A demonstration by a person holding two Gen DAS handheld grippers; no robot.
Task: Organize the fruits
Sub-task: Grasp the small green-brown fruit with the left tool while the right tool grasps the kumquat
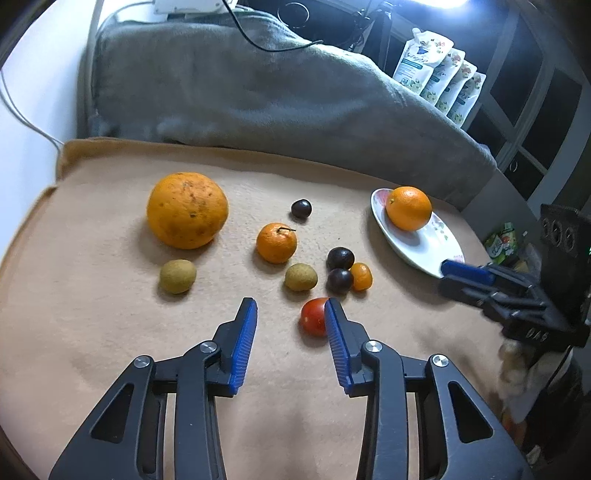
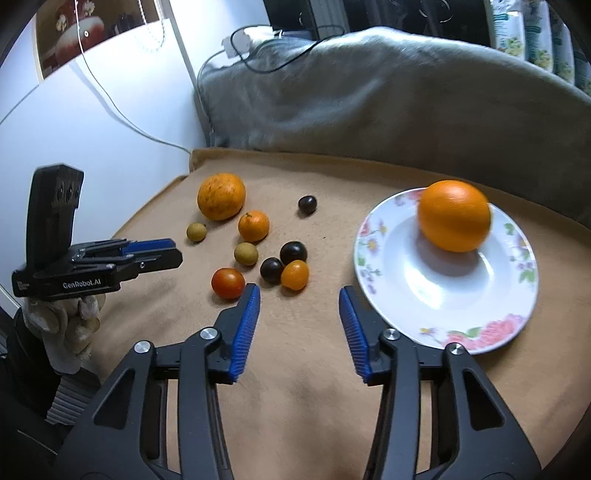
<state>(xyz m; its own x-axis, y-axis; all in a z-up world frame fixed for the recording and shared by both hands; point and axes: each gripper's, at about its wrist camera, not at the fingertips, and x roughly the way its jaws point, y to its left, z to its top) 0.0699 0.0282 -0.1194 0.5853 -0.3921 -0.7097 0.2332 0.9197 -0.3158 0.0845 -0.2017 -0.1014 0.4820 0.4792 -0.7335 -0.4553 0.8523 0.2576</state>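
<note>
- Spread across a tan fleece cloth [image 1: 110, 332]: loose fruit, with a grey blanket [image 1: 258, 96] heaped along the far edge.
- Set at the right of the cloth: a white floral plate [image 2: 436, 295] carrying one smooth orange [image 2: 454, 216] on its far side.
- Farthest left among the loose fruit: a large speckled orange [image 1: 187, 210], with a small green-brown fruit [image 1: 177, 276] just in front of it.
- Near the centre: a stemmed mandarin [image 1: 276, 243], a lone dark round fruit [image 1: 301, 208] behind it, a second green-brown fruit [image 1: 300, 277] in front.
- Clustered and touching to the right of that: two dark round fruits [image 1: 340, 258] and a small orange kumquat-like fruit [image 1: 361, 276].
- Closest to the viewer: a red tomato [image 1: 313, 316], partly hidden behind the right finger of the left gripper [image 1: 291, 314].
- Left gripper held low over the cloth, jaws spread wide, gripping nothing.
- Right gripper [image 2: 299, 299] likewise parted and holding nothing, hovering over bare cloth between the tomato and the plate's near rim.
- Behind the scene: a white wall [image 2: 110, 122] with trailing cables [image 1: 258, 37], a framed picture [image 2: 74, 33] high up, and a row of printed refill pouches [image 1: 439, 74] on dark shelving at the right.
</note>
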